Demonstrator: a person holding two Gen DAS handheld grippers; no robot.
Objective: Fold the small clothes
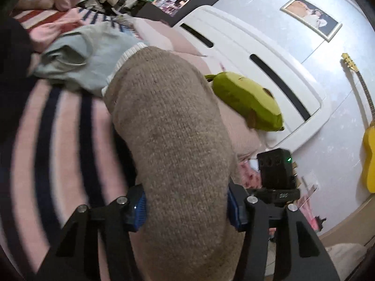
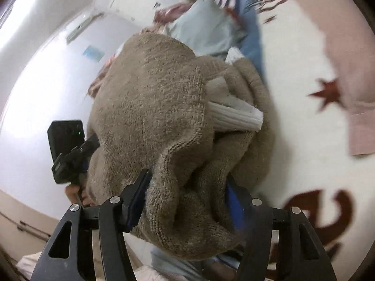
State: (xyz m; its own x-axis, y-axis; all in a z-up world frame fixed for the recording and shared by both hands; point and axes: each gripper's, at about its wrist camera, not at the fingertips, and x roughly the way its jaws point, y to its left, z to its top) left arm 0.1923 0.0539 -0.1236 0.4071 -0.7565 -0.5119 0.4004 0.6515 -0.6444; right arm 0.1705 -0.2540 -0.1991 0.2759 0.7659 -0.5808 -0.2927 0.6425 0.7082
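Our left gripper (image 1: 186, 207) has its blue-padded fingers (image 1: 138, 210) pressed in on both sides of a brown knit garment (image 1: 173, 140), so it grips the cloth with the jaws partly closed around a thick fold. From the jaws the knit runs up toward 11 o'clock as a smooth, rounded tube, ending in a white ribbed edge (image 1: 126, 57).

Our right gripper (image 2: 187, 201) likewise clamps the brown knit garment (image 2: 150, 107), its fingers (image 2: 138, 201) squeezing a bunched, wrinkled wad. Here the cloth looks crumpled, with rolled hems and a white ribbed cuff (image 2: 234, 114) poking out at 1 o'clock. At 9 o'clock in this view we see the other gripper's black camera block (image 2: 64, 145) touching the same garment.

Beyond the knit in the left view, a pale blue garment (image 1: 84, 58) lies at 11 o'clock, a pink and navy striped cloth (image 1: 58, 145) at 9 o'clock, and a green plush toy (image 1: 248, 103) at 2 o'clock on the pink bedding. A white headboard (image 1: 253, 53) and a yellow guitar (image 1: 368, 140) stand further out.

In the right view, a white cloth with dark red stars (image 2: 325, 93) spreads at 3 o'clock.
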